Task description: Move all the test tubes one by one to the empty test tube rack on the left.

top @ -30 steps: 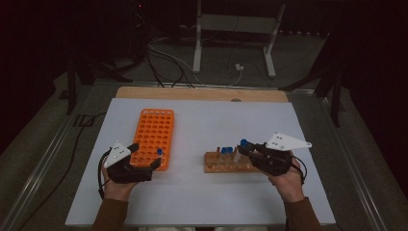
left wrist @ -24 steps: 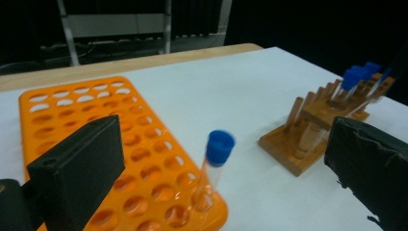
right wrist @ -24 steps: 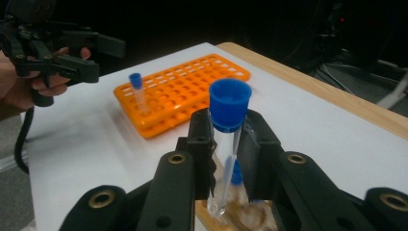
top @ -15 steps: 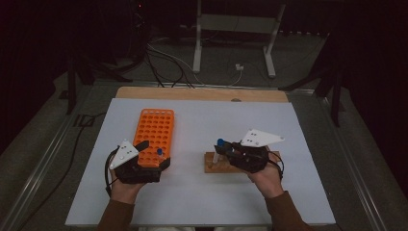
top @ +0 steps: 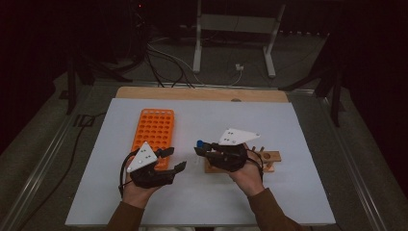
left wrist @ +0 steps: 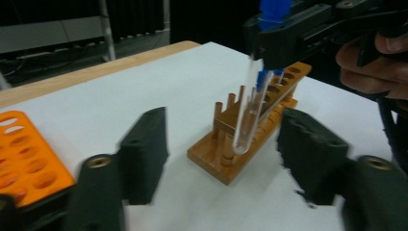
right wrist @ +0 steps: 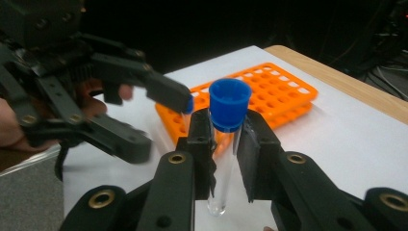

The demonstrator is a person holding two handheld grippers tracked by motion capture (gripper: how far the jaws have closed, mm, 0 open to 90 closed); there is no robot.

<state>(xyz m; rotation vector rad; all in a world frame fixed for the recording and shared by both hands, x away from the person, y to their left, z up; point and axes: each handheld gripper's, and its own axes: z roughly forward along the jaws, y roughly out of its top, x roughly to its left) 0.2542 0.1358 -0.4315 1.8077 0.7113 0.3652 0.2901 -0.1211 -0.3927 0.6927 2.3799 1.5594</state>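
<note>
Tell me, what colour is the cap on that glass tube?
Blue: the cap on the tube shows best in the right gripper view.

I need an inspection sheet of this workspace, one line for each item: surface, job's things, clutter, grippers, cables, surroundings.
Surface: white sheet on a wooden table.
Job's things: clear test tube with blue cap; wooden rack, another blue-capped tube standing in it; orange rack, its visible holes empty.
Clutter: nothing seen.
Grippers: right hand-held gripper shut on the test tube, holding it upright above the sheet, near the wooden rack. Left hand-held gripper open, jaws just been closing, nothing between the pads; it sits at the orange rack's near end.
Cables: one trails from each gripper; more lie on the floor.
Surroundings: dark room, grey metal stand behind the table.
</note>
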